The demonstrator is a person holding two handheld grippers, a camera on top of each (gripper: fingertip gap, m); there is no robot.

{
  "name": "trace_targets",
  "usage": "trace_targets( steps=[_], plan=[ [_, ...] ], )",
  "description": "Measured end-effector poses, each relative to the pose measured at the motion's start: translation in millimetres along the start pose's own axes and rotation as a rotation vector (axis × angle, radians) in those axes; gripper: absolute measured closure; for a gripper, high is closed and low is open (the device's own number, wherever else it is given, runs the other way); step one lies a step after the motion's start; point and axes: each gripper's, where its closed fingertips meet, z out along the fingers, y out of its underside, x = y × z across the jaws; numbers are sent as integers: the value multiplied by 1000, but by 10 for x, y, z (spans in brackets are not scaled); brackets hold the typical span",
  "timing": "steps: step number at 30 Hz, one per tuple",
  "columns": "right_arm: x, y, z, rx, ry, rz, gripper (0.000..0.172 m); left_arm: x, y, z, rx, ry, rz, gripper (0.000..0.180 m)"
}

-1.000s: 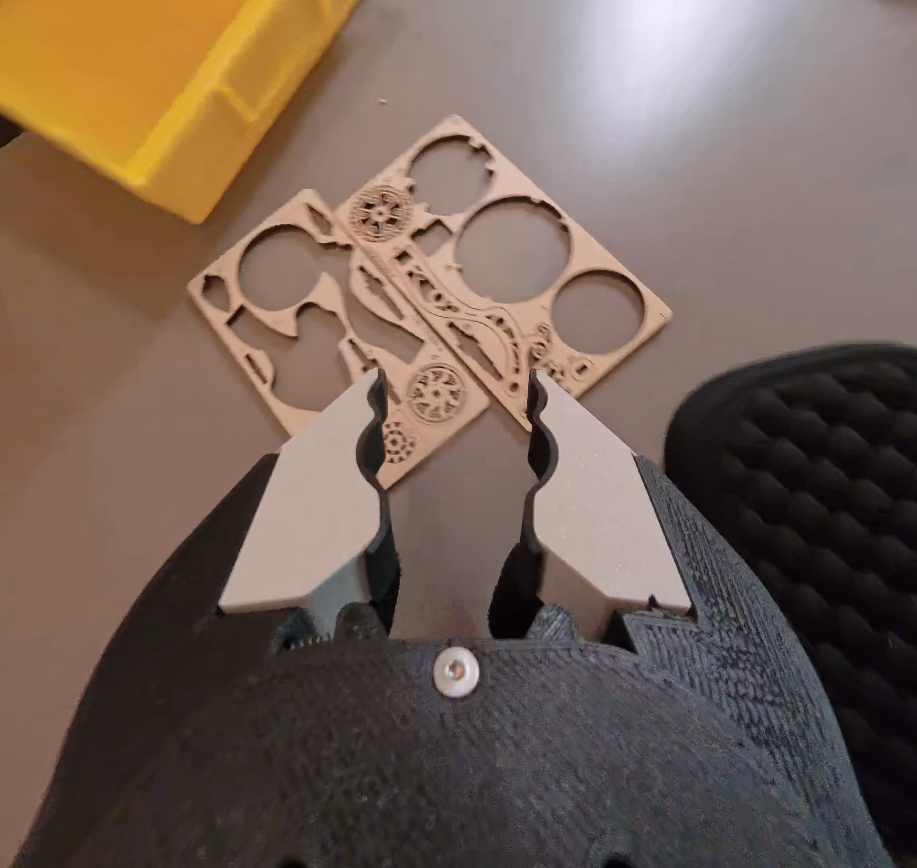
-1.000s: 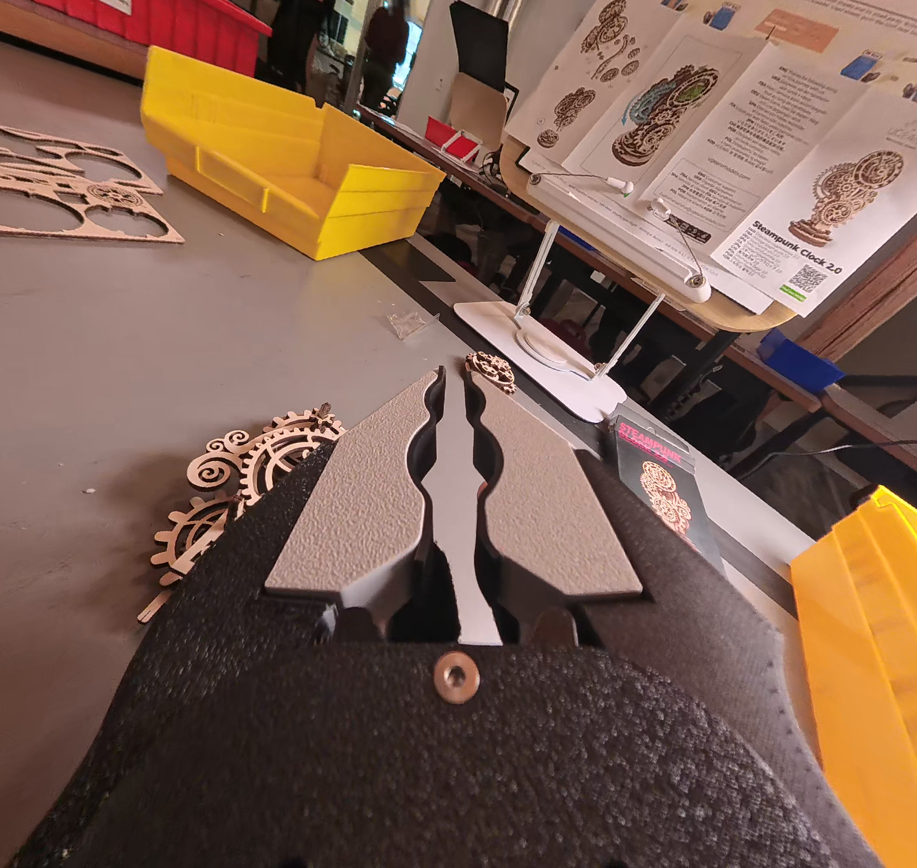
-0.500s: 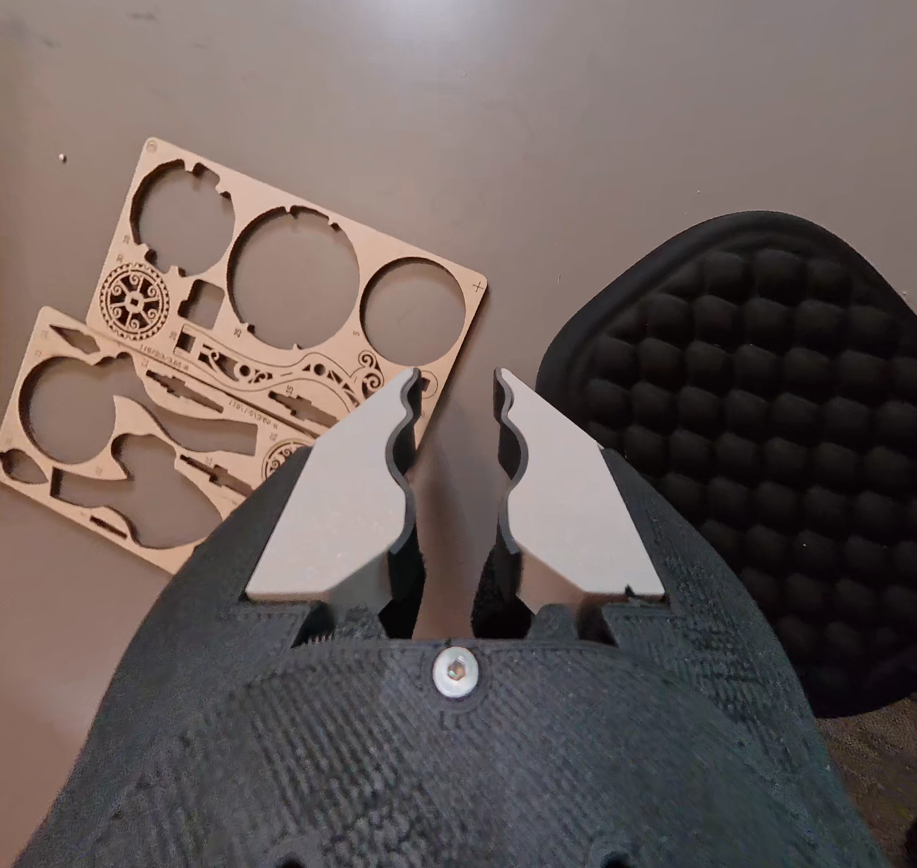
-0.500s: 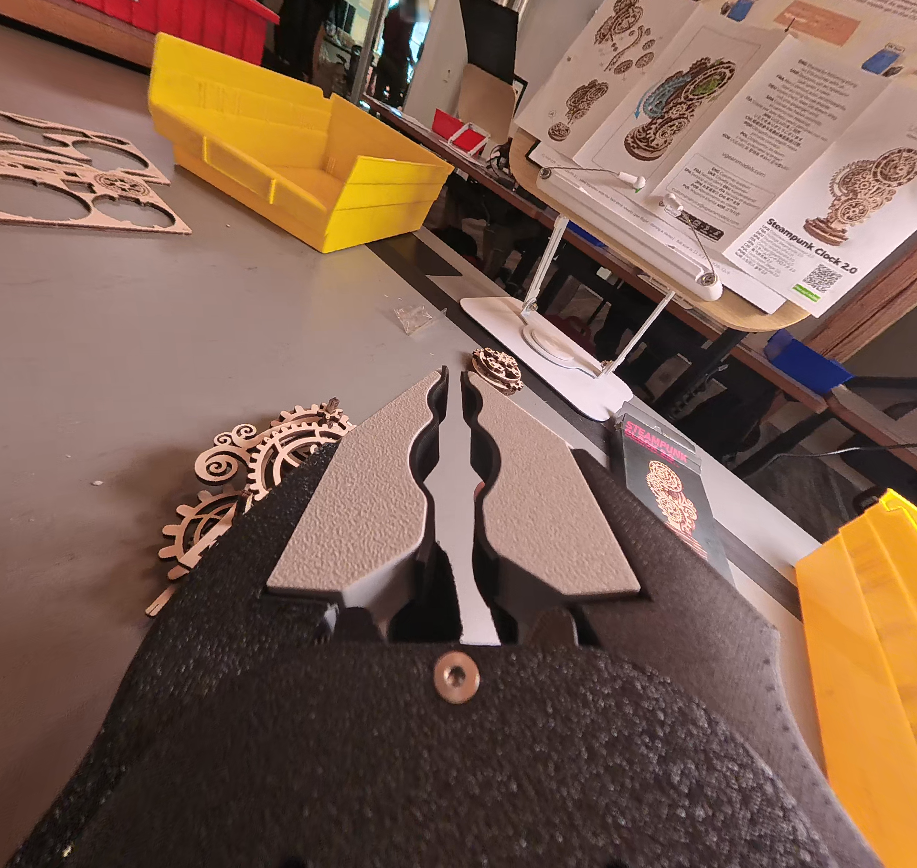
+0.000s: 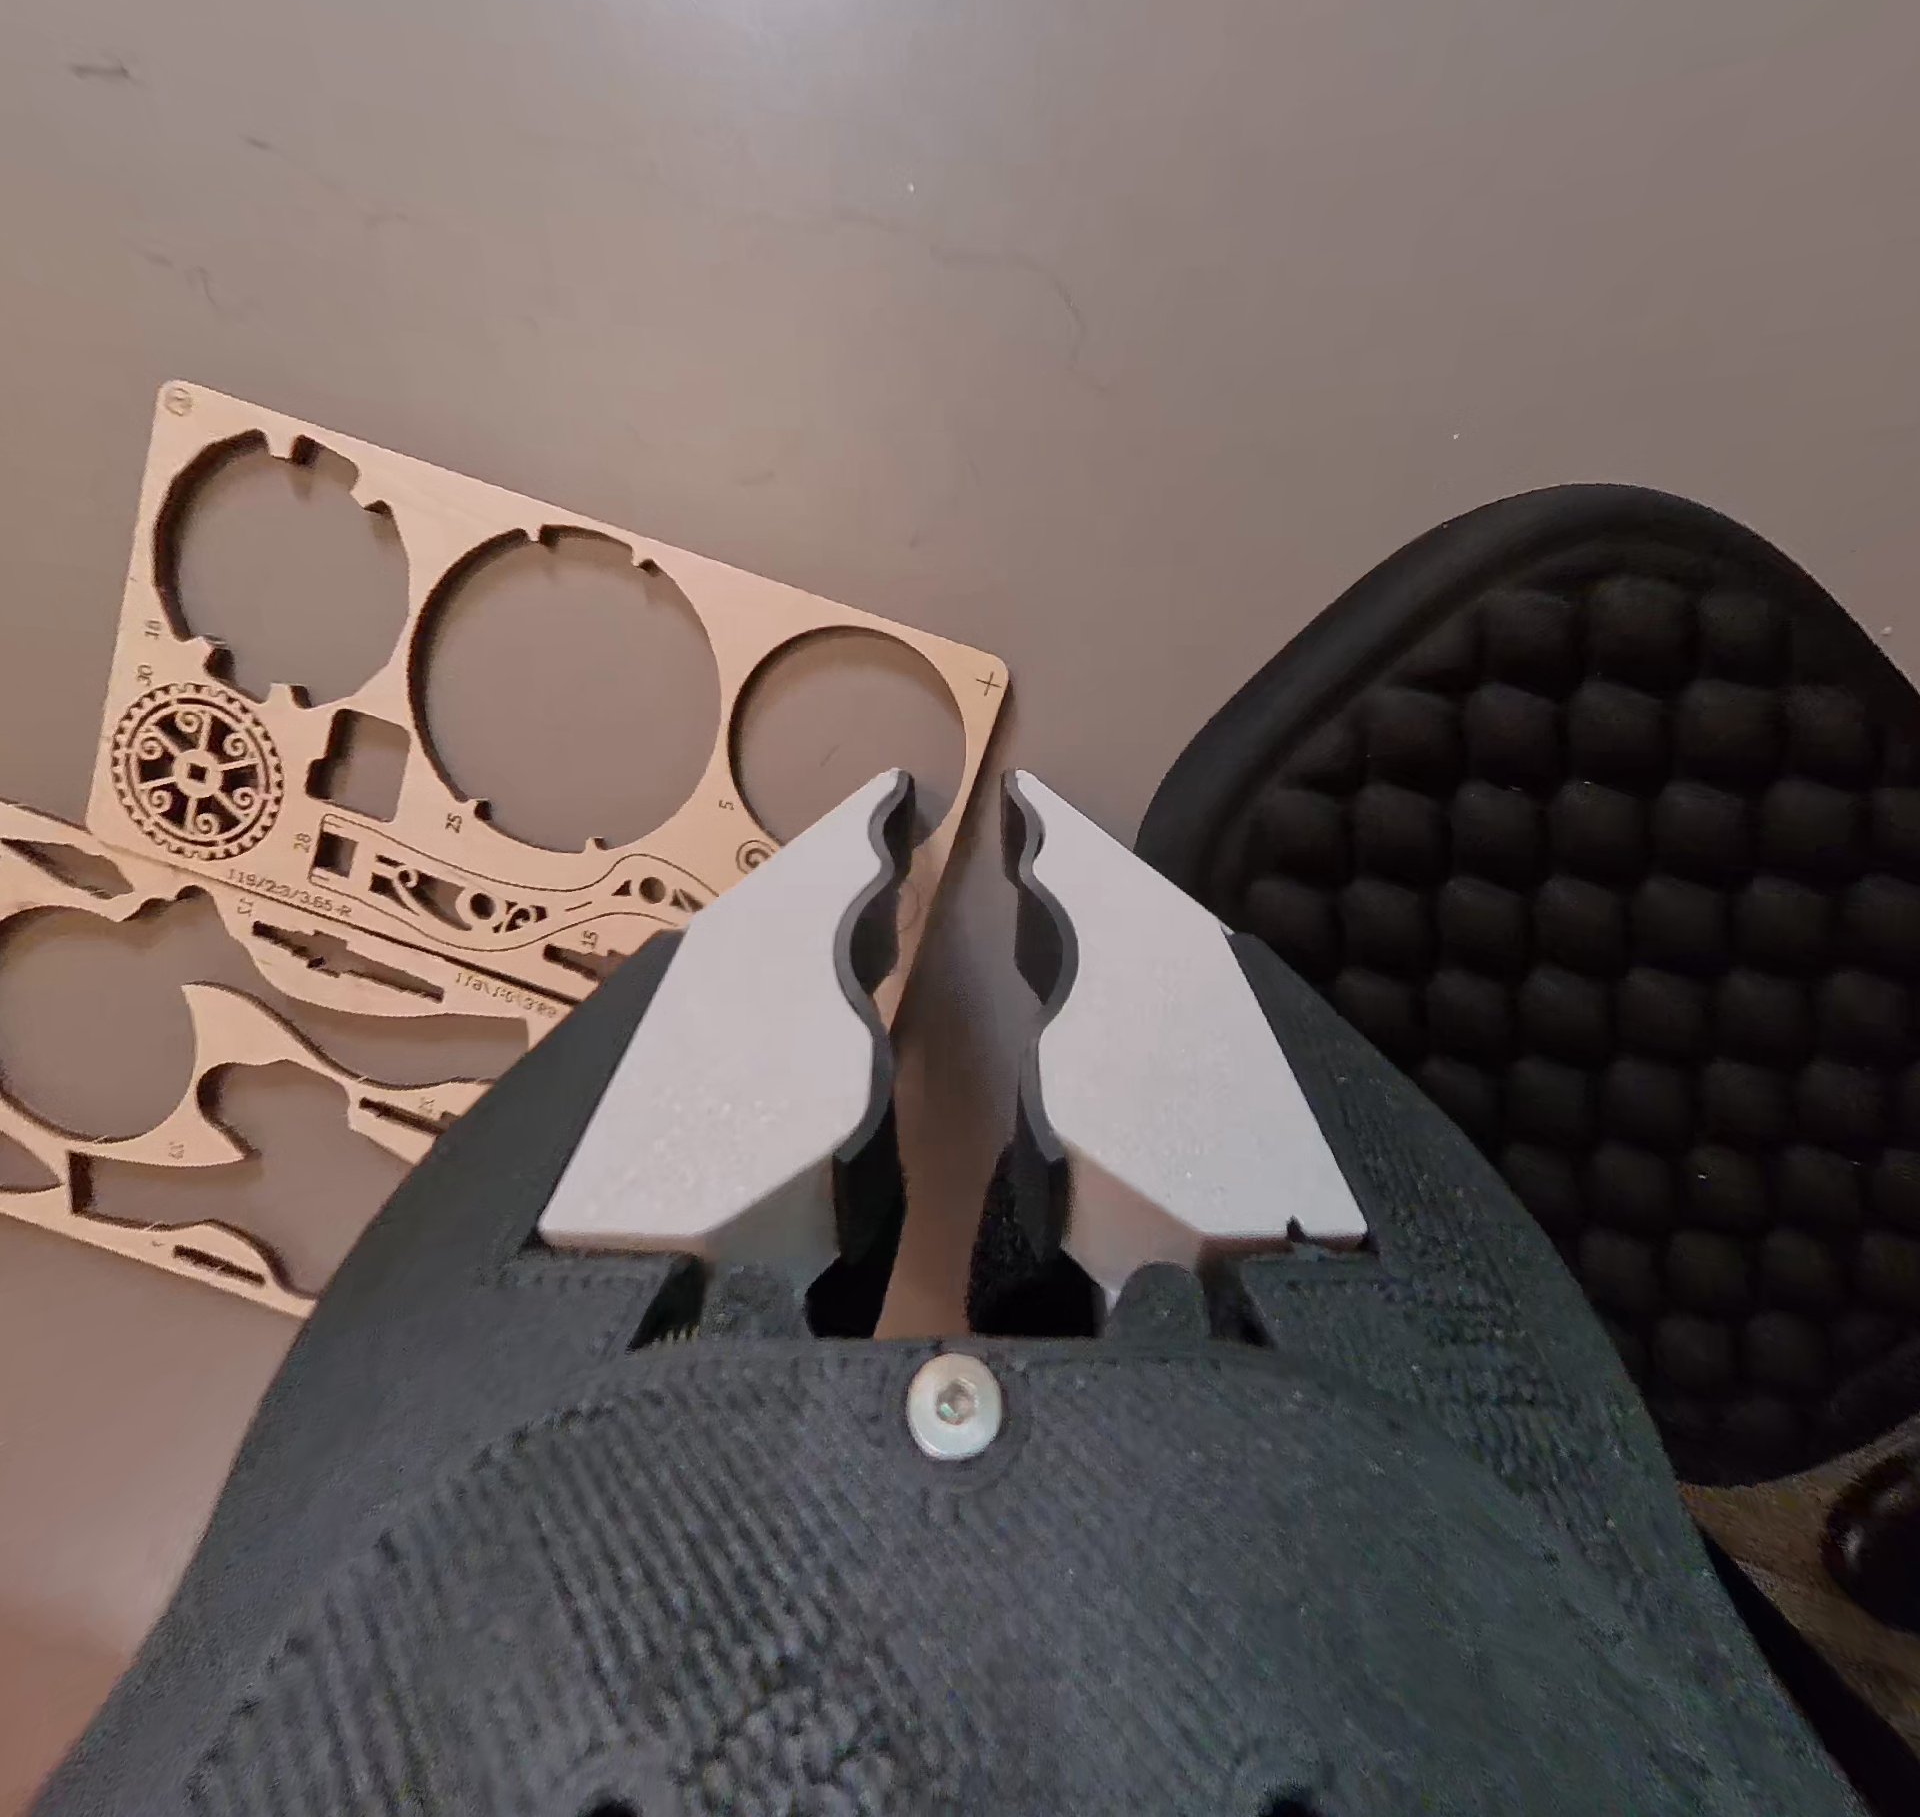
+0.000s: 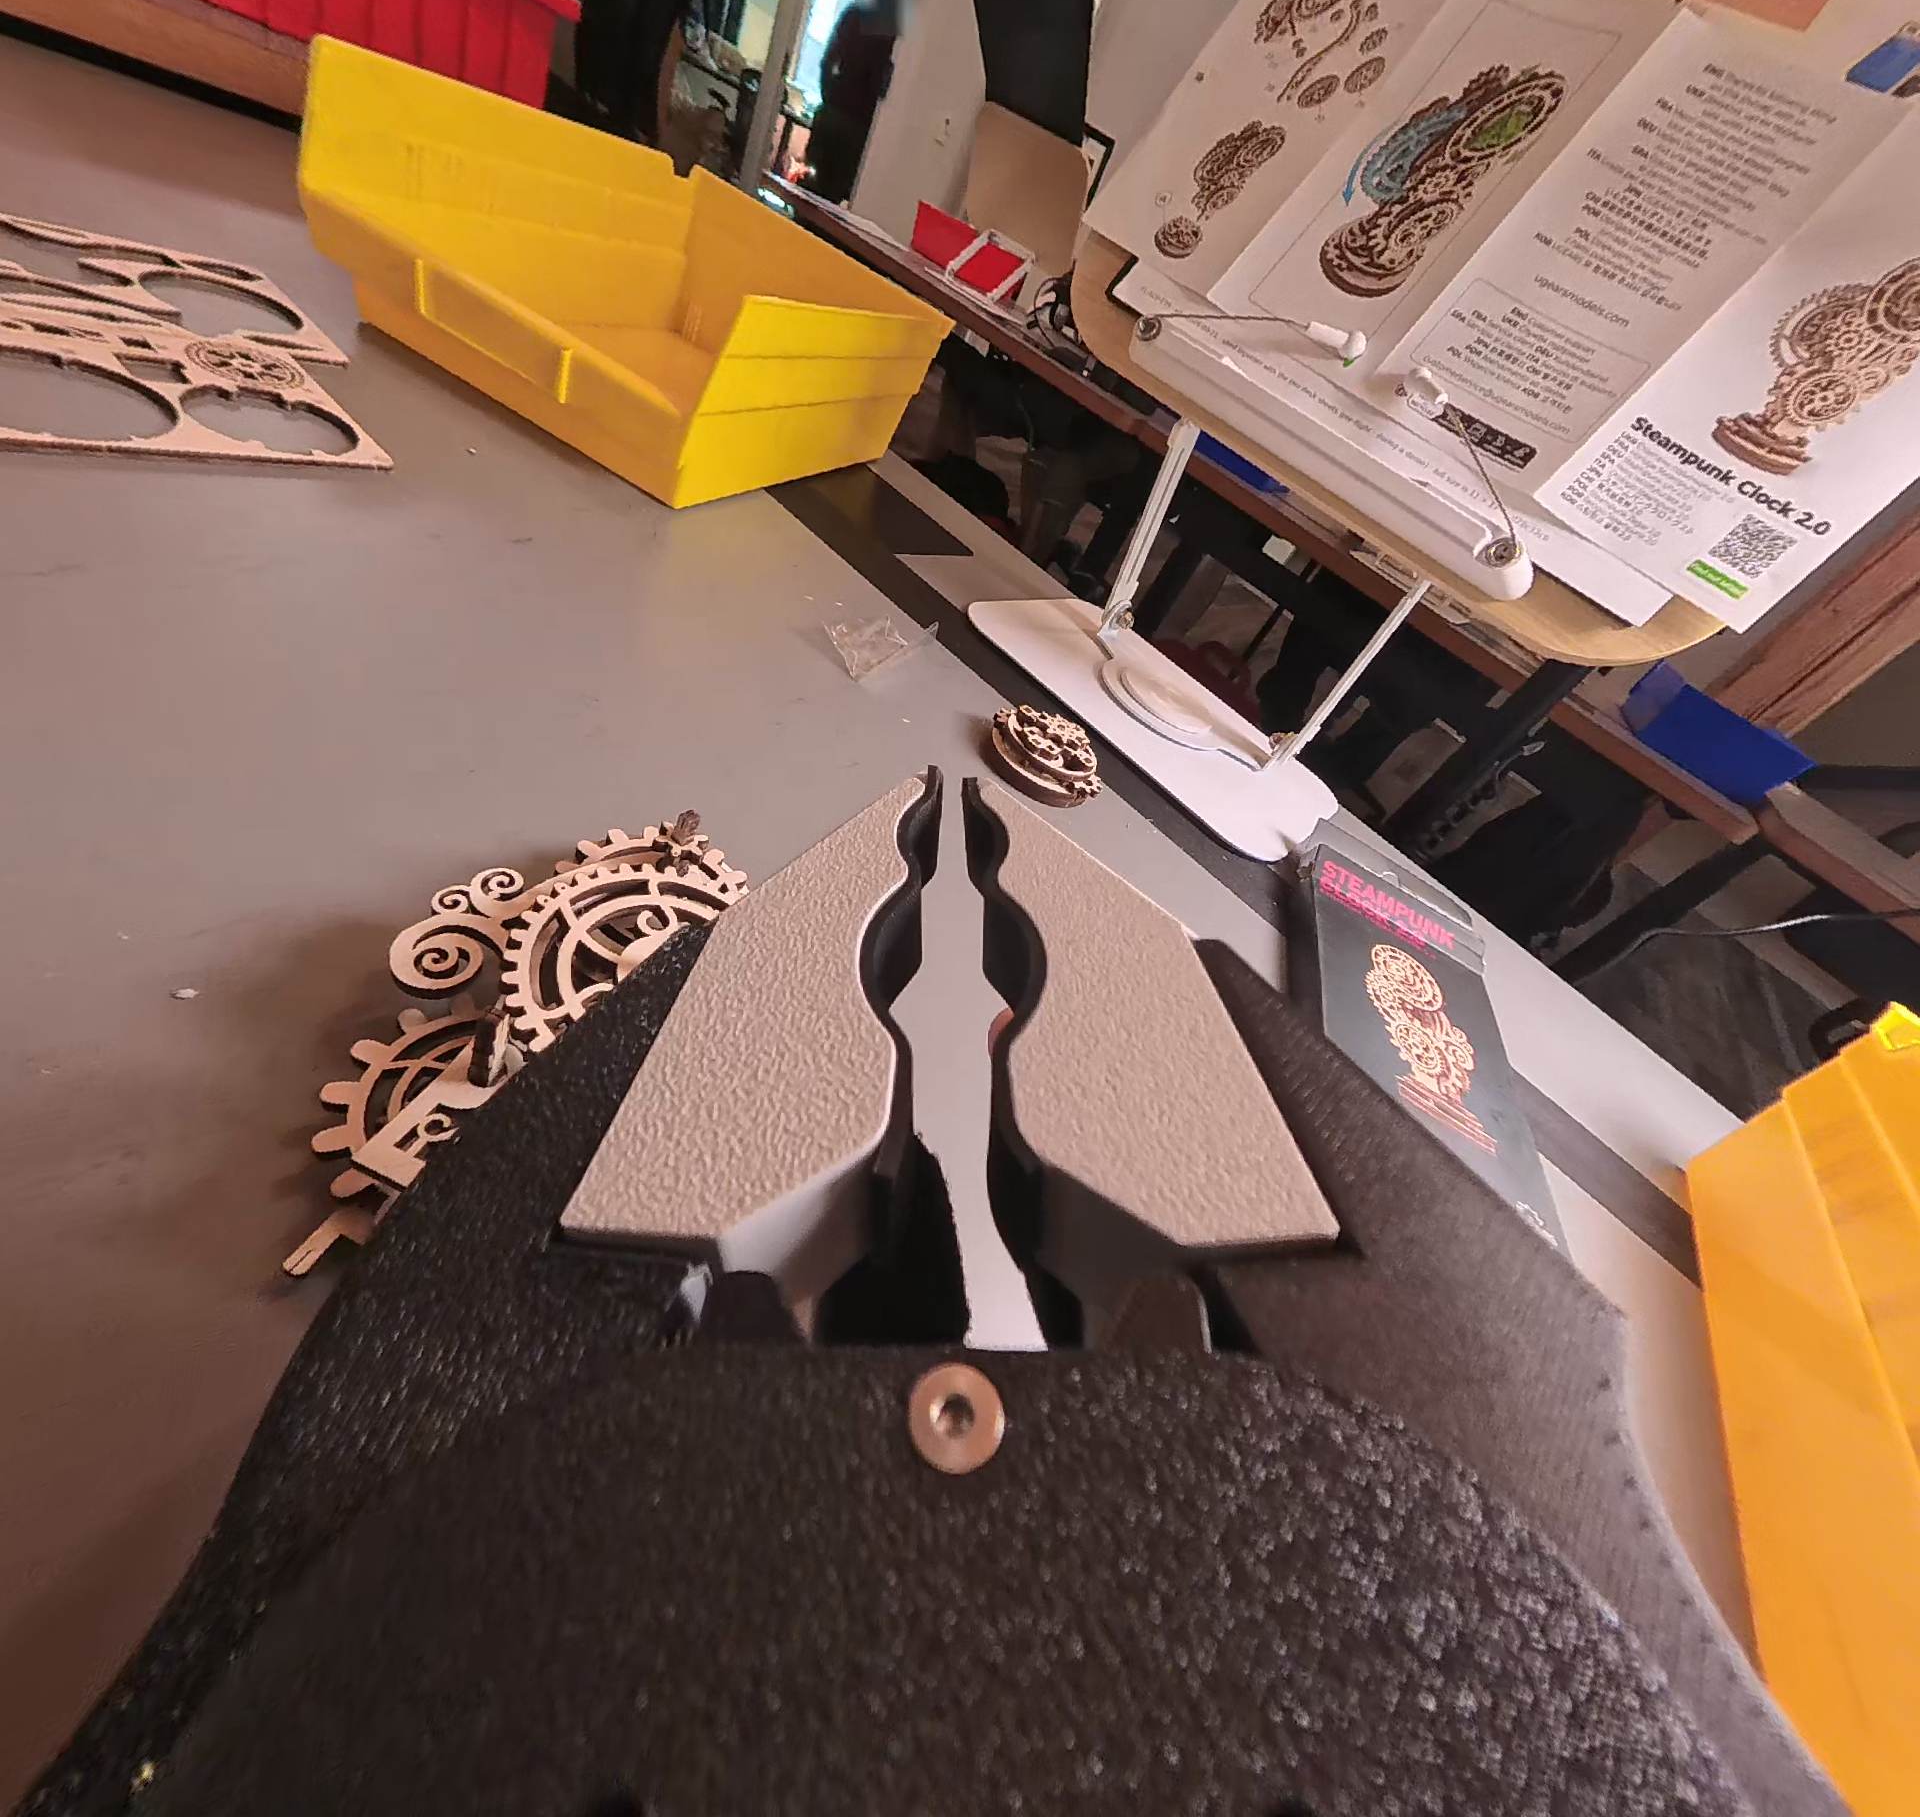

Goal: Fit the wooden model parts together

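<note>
- Left gripper: jaws slightly apart, nothing between them, over the corner of a punched-out wooden parts sheet.
- Right gripper: jaws nearly closed, nothing held.
- Gear assembly on the table, left of the right gripper; small gear stack just ahead.

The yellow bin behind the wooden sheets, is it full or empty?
Empty, as far as shows: the yellow bin stands upright and only its bare yellow floor and walls are visible inside.
</note>
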Motion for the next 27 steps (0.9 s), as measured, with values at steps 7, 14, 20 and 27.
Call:
trace_targets(
  steps=[7, 14, 20, 27],
  plan=[
    [-77, -43, -4, -5, -48, 54, 169, -116, -332, 58, 52, -101, 48, 180],
    [-686, -515, -8, -88, -497, 594, 146, 38, -1723, -39, 378, -305, 252, 180],
    [-636, -452, 11, -161, -634, 1030, 125, 373, -2619, 155, 466, -444, 550, 180],
    [-95, -434, -216, 66, -652, 931, 170, 292, -3137, -254, 852, -420, 349, 166]
  ],
)
